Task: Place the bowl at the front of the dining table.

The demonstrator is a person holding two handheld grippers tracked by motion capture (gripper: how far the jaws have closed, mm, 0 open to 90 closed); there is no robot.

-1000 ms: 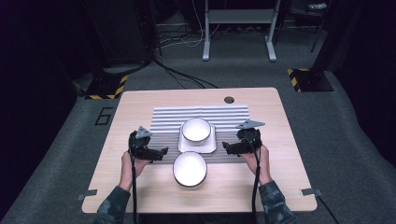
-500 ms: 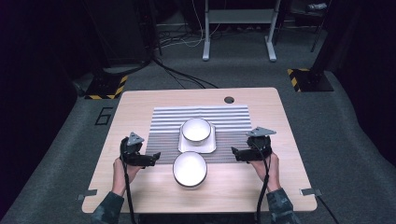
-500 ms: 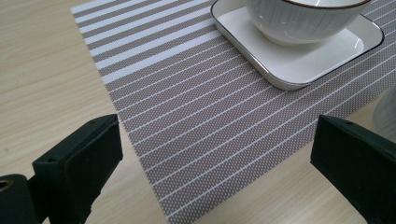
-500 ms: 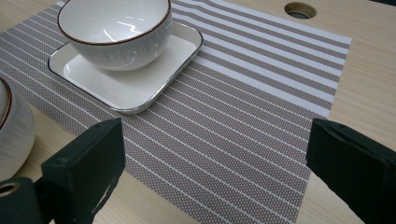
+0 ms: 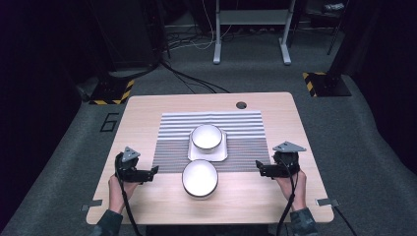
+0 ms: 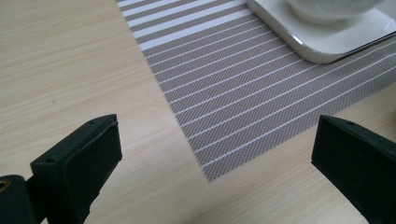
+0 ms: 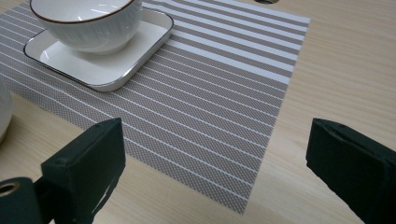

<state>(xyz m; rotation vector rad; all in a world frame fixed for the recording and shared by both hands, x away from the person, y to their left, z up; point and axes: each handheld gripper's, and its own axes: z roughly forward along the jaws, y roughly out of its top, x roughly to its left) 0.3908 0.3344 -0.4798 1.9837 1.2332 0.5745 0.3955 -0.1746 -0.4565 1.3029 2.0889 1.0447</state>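
A light wooden table (image 5: 147,113) with a round cable hole (image 5: 241,104) near its far edge stands on grey carpet (image 5: 64,147) in a dim room; black cables (image 5: 187,78) run across the floor behind it toward the grey legs of a metal stand (image 5: 251,29), and yellow-and-black hazard-striped blocks (image 5: 110,92) sit off both far corners. A grey-and-white striped placemat (image 5: 246,128) lies in the middle of the table. On it rests a white square plate (image 5: 193,153), and in that plate stands a white ribbed bowl (image 5: 206,136) with a thin dark rim. A second white bowl (image 5: 200,178) sits on the bare wood at the mat's near edge, just in front of the plate. The left gripper (image 5: 155,170) is held low over the wood beside the mat's near left corner, its jaws spread wide and holding nothing, well apart from both bowls. The right gripper (image 5: 257,167) hovers by the mat's near right corner, jaws likewise spread wide and empty, pointing inward toward the near bowl. In the right gripper view the mat's corner lies between the jaws, with the plate and bowl farther off.
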